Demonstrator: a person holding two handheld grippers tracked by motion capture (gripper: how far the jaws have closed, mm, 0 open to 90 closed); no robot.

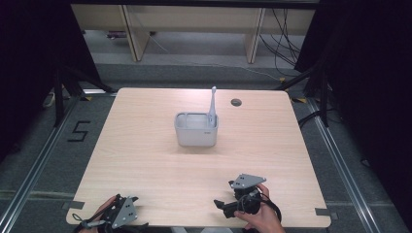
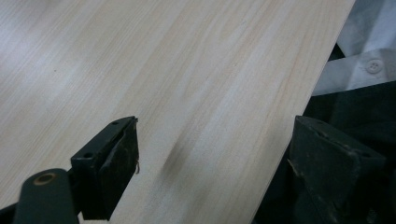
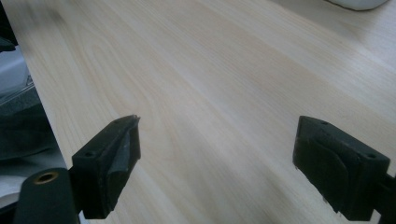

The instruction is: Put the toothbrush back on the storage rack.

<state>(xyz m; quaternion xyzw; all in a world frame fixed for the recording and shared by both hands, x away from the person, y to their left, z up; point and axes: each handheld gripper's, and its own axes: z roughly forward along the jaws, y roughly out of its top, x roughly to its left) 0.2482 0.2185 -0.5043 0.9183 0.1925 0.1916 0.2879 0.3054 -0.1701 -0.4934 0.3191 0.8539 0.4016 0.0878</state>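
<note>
A grey rectangular holder (image 1: 196,129) stands on the far middle of the wooden table (image 1: 145,160). A pale toothbrush (image 1: 212,106) stands upright in its right compartment, head up. My left gripper (image 1: 130,200) rests at the table's near left corner, held in a hand. Its jaws are wide apart over bare wood and the table edge (image 2: 212,161), nothing between them. My right gripper (image 1: 219,204) lies near the front edge right of centre, pointing left. Its jaws stand wide open over bare wood (image 3: 217,158). Both grippers are far from the holder.
A round cable hole (image 1: 236,102) sits near the table's far edge. The holder's base (image 3: 357,3) shows at the top right of the right gripper view. A white shirt (image 2: 369,51) lies past the table edge. Wooden furniture legs and cables are beyond the table.
</note>
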